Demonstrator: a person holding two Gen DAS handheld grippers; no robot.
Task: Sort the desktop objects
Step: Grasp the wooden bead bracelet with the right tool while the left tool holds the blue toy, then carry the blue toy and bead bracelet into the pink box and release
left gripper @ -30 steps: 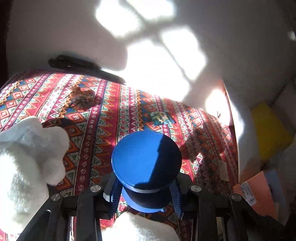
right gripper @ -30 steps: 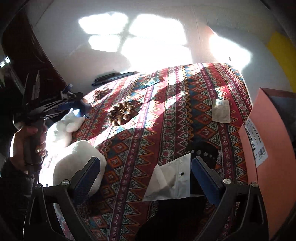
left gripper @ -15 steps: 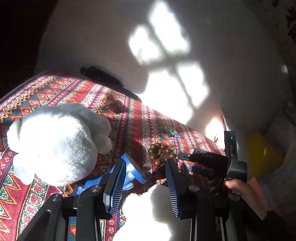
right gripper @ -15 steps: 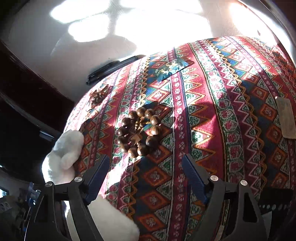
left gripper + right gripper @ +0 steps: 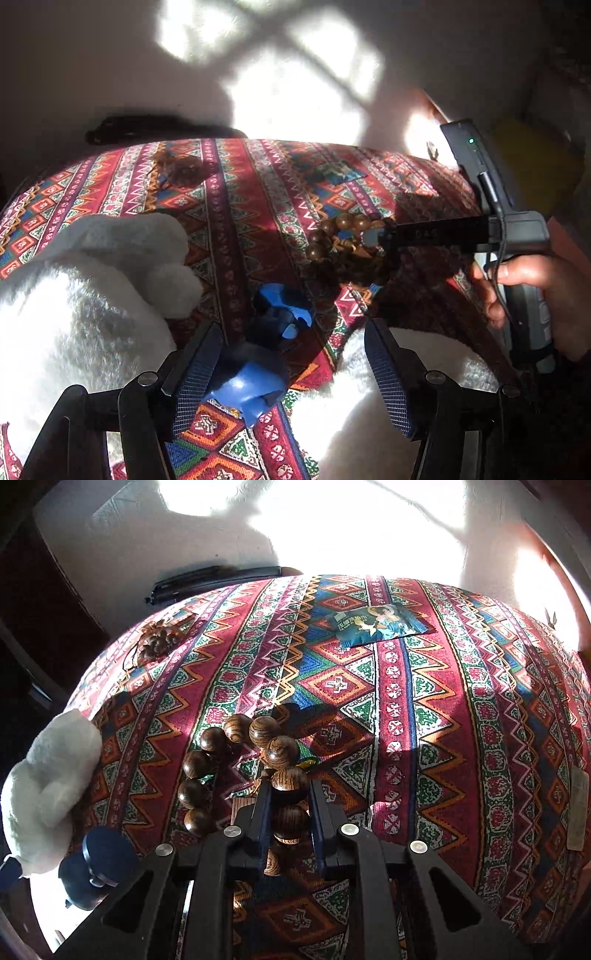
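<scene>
1. Wooden bead bracelet is seen on the patterned tablecloth near the middle of the tabletop; its nearest beads are clenched between the fingers of the right tool, at 6 o'clock in the right wrist view.
2. In the left wrist view the same bracelet is found at 2 o'clock, with the right tool reaching it from the right, carried by the right hand.
3. The left tool is held released, its fingers spread wide; a blue toy lies on the cloth between them, touched by neither finger as far as can be told.
4. A white plush toy is seen at 9 o'clock of the left wrist view, just beside the blue toy.
5. A picture card is laid at 1 o'clock of the right wrist view, and a pine cone at 11 o'clock, well apart from each other.
6. A black object lies at the far edge of the tabletop.
</scene>
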